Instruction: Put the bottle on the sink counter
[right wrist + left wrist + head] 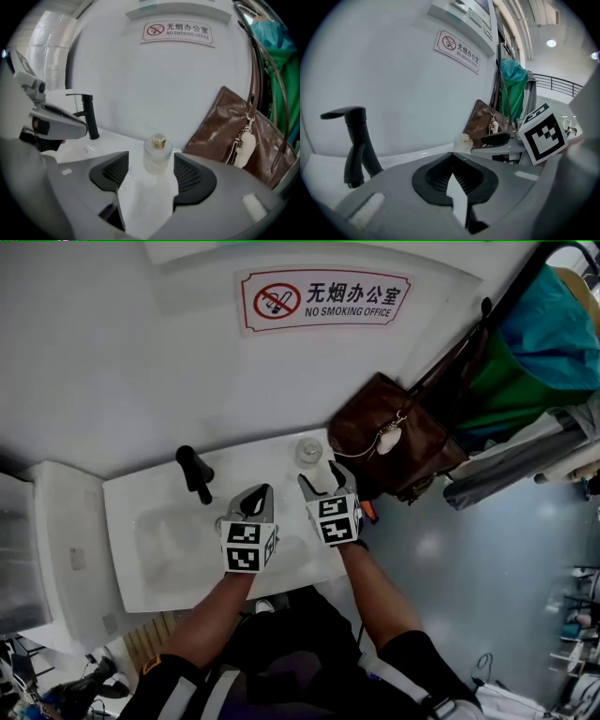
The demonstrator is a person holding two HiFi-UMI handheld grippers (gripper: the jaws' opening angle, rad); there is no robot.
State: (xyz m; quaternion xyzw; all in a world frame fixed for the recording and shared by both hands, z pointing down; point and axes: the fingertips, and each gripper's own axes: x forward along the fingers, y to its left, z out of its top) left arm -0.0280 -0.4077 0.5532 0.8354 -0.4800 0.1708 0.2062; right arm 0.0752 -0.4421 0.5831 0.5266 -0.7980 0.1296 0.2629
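Note:
A small clear glass bottle [307,451] with a gold cap stands upright on the white sink counter [272,457], at its back right corner by the wall. My right gripper [323,480] is open. The bottle [156,155] stands just ahead of its spread fingertips, and neither pad touches it. My left gripper [265,493] hovers over the basin's right part, shut with nothing between its pads [440,174]. In the left gripper view the bottle [463,140] shows beyond the jaws, to the right.
A black faucet [194,472] rises at the back of the sink basin [173,540]. A brown leather bag [394,442] hangs right beside the bottle's corner, with green and teal cloth behind it. A no-smoking sign [323,298] is on the wall.

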